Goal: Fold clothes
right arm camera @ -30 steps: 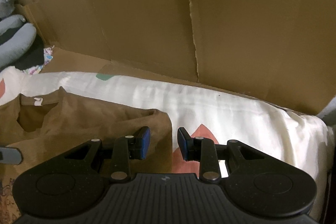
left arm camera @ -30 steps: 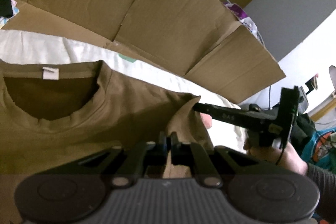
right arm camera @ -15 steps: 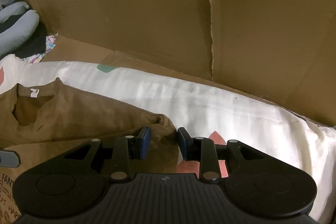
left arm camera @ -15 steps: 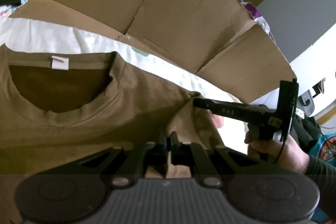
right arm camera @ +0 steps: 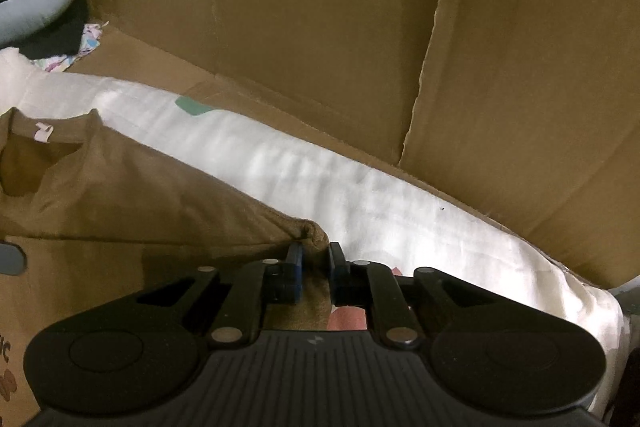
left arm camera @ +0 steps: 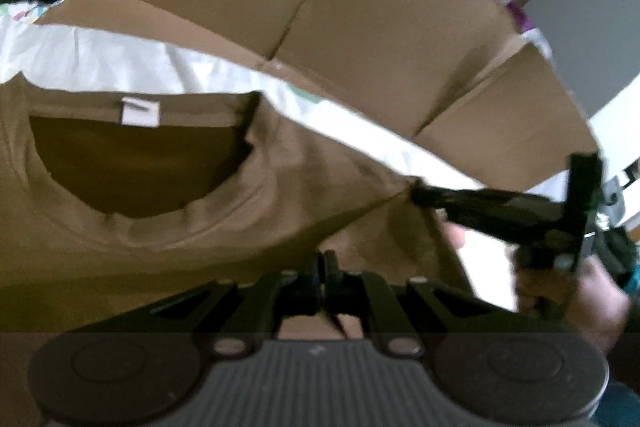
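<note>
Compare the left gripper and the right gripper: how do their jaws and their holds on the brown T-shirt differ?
The left gripper is fully shut, pinching thin cloth of the brown T-shirt; the right gripper shows a gap and is closing around a bunched corner. The left sits nearer the collar, the right at the outer edge. Both have T-shirt fabric between their jaws.

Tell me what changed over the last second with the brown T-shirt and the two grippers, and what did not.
The right gripper, open beside the shoulder corner of the brown cotton T-shirt a second ago, has moved onto that bunched corner and its jaws are closing around it. In the left wrist view the collar and white neck label have slid lower in the frame. Unchanged: the left gripper stays shut on the shirt fabric, which lies on the white sheet before the cardboard wall.
</note>
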Demonstrator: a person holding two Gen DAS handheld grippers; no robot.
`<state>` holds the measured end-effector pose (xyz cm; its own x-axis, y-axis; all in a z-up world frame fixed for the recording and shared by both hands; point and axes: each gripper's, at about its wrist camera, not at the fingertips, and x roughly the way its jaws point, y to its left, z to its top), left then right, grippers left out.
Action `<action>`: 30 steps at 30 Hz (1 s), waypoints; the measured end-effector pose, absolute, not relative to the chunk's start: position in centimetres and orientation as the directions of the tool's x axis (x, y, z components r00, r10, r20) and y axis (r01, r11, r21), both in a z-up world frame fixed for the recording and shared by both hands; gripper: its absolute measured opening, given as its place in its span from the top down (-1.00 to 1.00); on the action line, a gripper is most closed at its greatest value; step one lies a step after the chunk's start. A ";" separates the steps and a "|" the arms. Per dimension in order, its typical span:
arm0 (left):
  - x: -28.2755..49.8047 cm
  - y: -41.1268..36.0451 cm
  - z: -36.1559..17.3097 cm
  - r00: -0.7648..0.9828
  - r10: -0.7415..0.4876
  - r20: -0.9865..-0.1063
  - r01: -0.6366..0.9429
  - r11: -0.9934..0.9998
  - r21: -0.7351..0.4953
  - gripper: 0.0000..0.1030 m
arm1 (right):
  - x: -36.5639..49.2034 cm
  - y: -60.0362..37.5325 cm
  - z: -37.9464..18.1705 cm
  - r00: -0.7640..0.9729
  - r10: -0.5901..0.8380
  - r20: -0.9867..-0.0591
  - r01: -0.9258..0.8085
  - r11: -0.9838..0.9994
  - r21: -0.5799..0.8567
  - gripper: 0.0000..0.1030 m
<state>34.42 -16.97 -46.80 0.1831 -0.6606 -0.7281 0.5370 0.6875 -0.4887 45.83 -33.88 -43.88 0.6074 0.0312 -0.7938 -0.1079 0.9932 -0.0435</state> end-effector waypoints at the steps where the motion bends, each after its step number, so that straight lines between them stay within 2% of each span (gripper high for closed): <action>1: 34.6 -17.0 -47.2 0.182 -0.656 -0.732 0.528 0.693 -0.491 0.97 | 46.0 -34.1 -43.8 0.604 0.040 -0.796 -0.102 0.994 -0.028 0.74; 4: 34.9 -17.1 -47.9 0.176 -0.655 -0.734 0.517 0.696 -0.498 0.96 | 46.4 -35.2 -43.4 0.588 0.069 -0.806 -0.091 0.996 0.019 0.54; 7: 35.1 -17.2 -48.0 0.169 -0.659 -0.733 0.513 0.694 -0.505 0.94 | 46.1 -35.9 -42.5 0.587 0.086 -0.805 -0.078 0.996 0.050 0.42; 11: 35.2 -16.8 -47.7 0.150 -0.666 -0.731 0.489 0.693 -0.531 0.89 | 44.8 -36.5 -41.0 0.586 0.106 -0.804 -0.078 0.994 0.074 0.36; 13: 34.9 -16.7 -47.4 0.142 -0.670 -0.729 0.493 0.686 -0.535 0.77 | 43.8 -36.6 -40.4 0.583 0.121 -0.803 -0.088 0.992 0.085 0.32; 16: 34.2 -16.5 -47.1 0.128 -0.675 -0.726 0.493 0.679 -0.545 0.67 | 42.2 -36.6 -40.0 0.571 0.135 -0.810 -0.106 0.990 0.090 0.32; 30: 28.7 -15.6 -46.8 0.027 -0.692 -0.721 0.452 0.652 -0.609 0.66 | 33.7 -35.7 -41.4 0.472 0.154 -0.868 -0.159 0.983 0.088 0.32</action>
<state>28.71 -15.58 -46.81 0.0266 -0.6919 -0.7215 0.4520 0.6521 -0.6087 33.69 -35.74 -41.37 0.4719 0.1538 -0.8682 -0.1590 0.9834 0.0878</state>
